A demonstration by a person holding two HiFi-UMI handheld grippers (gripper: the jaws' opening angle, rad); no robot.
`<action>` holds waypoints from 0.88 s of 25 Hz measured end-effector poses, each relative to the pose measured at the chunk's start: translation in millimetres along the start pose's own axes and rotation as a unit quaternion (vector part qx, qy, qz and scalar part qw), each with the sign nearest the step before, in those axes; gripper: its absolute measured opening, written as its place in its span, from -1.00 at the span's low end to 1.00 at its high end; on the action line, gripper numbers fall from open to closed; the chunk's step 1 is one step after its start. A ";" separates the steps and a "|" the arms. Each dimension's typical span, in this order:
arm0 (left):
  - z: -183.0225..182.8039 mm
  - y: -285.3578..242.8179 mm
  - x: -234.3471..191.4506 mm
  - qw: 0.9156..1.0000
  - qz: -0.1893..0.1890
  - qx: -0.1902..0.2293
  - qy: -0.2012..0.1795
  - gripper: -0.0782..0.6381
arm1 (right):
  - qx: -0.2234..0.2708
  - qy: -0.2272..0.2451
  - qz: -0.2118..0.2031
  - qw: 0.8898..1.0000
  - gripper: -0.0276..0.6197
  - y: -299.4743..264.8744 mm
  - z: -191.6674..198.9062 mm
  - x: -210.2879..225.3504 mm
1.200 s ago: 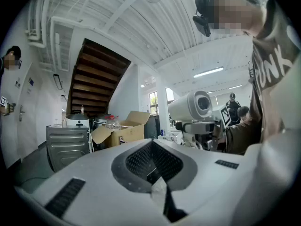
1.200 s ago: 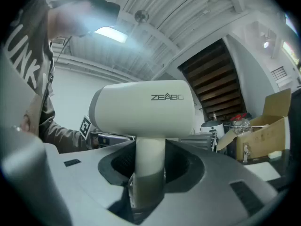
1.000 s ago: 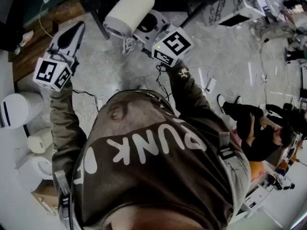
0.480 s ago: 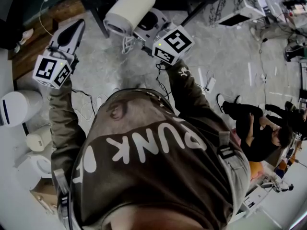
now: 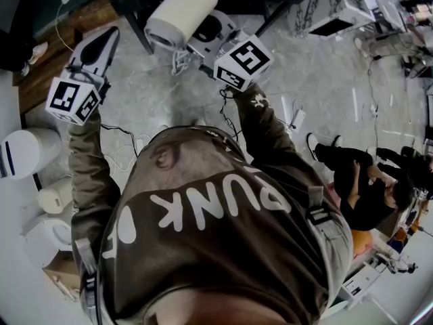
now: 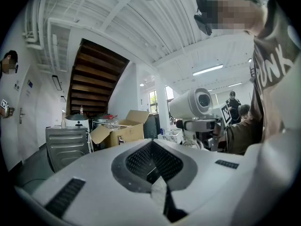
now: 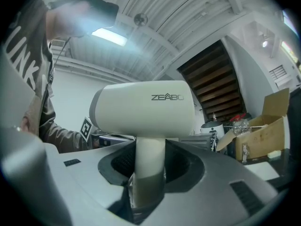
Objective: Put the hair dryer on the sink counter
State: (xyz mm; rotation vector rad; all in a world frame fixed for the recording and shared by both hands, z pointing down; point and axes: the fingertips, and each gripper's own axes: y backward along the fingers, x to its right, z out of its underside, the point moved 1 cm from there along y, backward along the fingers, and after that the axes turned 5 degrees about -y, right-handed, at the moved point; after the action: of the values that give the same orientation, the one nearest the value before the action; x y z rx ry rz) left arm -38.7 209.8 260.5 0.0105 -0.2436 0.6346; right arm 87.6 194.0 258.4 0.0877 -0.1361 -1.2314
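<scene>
A cream hair dryer (image 7: pixel 146 108) stands upright in the right gripper view, its handle (image 7: pixel 149 168) clamped between the jaws of my right gripper (image 7: pixel 149 185). In the head view the hair dryer (image 5: pixel 181 12) is held up in front of the person's chest by the right gripper (image 5: pixel 199 42). My left gripper (image 5: pixel 101 46) is raised at the left, jaws together and nothing between them. The left gripper view shows its closed tips (image 6: pixel 153 168) and the hair dryer (image 6: pixel 193 103) off to the right.
Below lies a grey floor with loose cables (image 5: pixel 128 151). A white cylindrical bin (image 5: pixel 24 153) stands at the left, and a seated person (image 5: pixel 365 178) is at the right. An open cardboard box (image 6: pixel 120 131), a steel cabinet (image 6: pixel 66 145) and a dark staircase (image 6: pixel 96 79) lie ahead.
</scene>
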 end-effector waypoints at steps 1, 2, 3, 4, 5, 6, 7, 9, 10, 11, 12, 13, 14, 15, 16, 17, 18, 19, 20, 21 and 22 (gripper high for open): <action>-0.3 -2.4 3.7 1.000 -0.001 0.001 -0.003 -0.80 | 0.001 0.001 -0.002 1.000 -0.44 4.2 -0.9 1.2; -1.0 -5.2 7.6 1.000 -0.002 0.000 -0.004 -0.80 | 0.002 0.000 -0.004 1.000 -0.44 8.6 -1.8 2.8; -2.2 -8.2 11.6 1.000 -0.005 -0.001 -0.003 -0.80 | 0.002 0.000 -0.007 1.000 -0.44 13.0 -2.6 4.9; -3.6 -11.4 15.3 1.000 -0.008 -0.003 -0.003 -0.80 | 0.003 -0.001 -0.010 1.000 -0.44 17.4 -3.2 7.1; -4.6 -14.4 18.5 1.000 -0.012 -0.005 -0.003 -0.80 | 0.004 -0.003 -0.013 1.000 -0.44 21.6 -3.7 9.4; -5.0 -17.2 21.2 1.000 -0.016 -0.007 -0.003 -0.80 | 0.005 -0.004 -0.017 1.000 -0.44 25.5 -4.0 11.8; -4.7 -19.6 23.3 1.000 -0.020 -0.008 -0.005 -0.80 | 0.005 -0.005 -0.021 1.000 -0.44 28.9 -4.1 14.3; -3.6 -23.7 26.2 1.000 -0.027 -0.009 -0.006 -0.80 | 0.006 -0.007 -0.027 1.000 -0.44 34.6 -4.0 20.0; -3.0 -25.5 27.1 0.999 -0.030 -0.010 -0.005 -0.80 | 0.007 -0.007 -0.029 1.000 -0.44 36.6 -3.7 22.8; -2.1 -27.0 27.5 0.999 -0.033 -0.011 -0.003 -0.80 | 0.007 -0.007 -0.031 0.999 -0.44 38.1 -3.2 25.3; -0.8 -28.4 27.3 0.999 -0.035 -0.013 -0.001 -0.80 | 0.008 -0.008 -0.031 0.999 -0.44 39.1 -2.4 27.7; 0.6 -30.2 26.5 0.999 -0.036 -0.014 0.001 -0.80 | 0.009 -0.010 -0.031 0.999 -0.44 39.7 -1.3 30.4; 1.8 -32.6 25.3 0.999 -0.037 -0.014 0.003 -0.80 | 0.010 -0.012 -0.031 0.999 -0.44 39.9 -0.1 33.4; 2.8 -35.6 23.6 0.999 -0.037 -0.014 0.005 -0.80 | 0.011 -0.014 -0.031 0.999 -0.44 39.7 1.0 36.7; 3.8 -39.0 21.9 0.999 -0.037 -0.014 0.005 -0.80 | 0.011 -0.015 -0.031 0.999 -0.44 38.9 2.3 40.2; 5.2 -42.7 19.8 0.999 -0.036 -0.014 0.005 -0.80 | 0.011 -0.016 -0.031 0.999 -0.44 37.5 3.7 43.8; 6.9 -46.7 17.3 0.999 -0.035 -0.015 0.005 -0.80 | 0.010 -0.017 -0.031 0.999 -0.44 35.5 5.4 47.7; 9.0 -51.0 14.3 0.999 -0.033 -0.017 0.006 -0.80 | 0.009 -0.018 -0.030 0.999 -0.44 32.7 7.4 52.1; 11.8 -55.4 10.4 0.999 -0.031 -0.018 0.007 -0.80 | 0.008 -0.019 -0.029 0.999 -0.44 29.1 9.6 56.9; 15.2 -59.8 5.6 0.999 -0.029 -0.020 0.009 -0.80 | 0.007 -0.019 -0.027 0.999 -0.44 24.8 12.3 62.0; 19.2 -64.0 -0.3 0.999 -0.027 -0.020 0.011 -0.80 | 0.006 -0.020 -0.025 0.999 -0.44 19.7 15.4 67.2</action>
State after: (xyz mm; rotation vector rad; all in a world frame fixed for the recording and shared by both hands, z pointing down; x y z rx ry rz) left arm -5.6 156.4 283.2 -0.0284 -0.2336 0.5763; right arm 125.6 137.2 280.1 0.0768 -0.1767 -1.2836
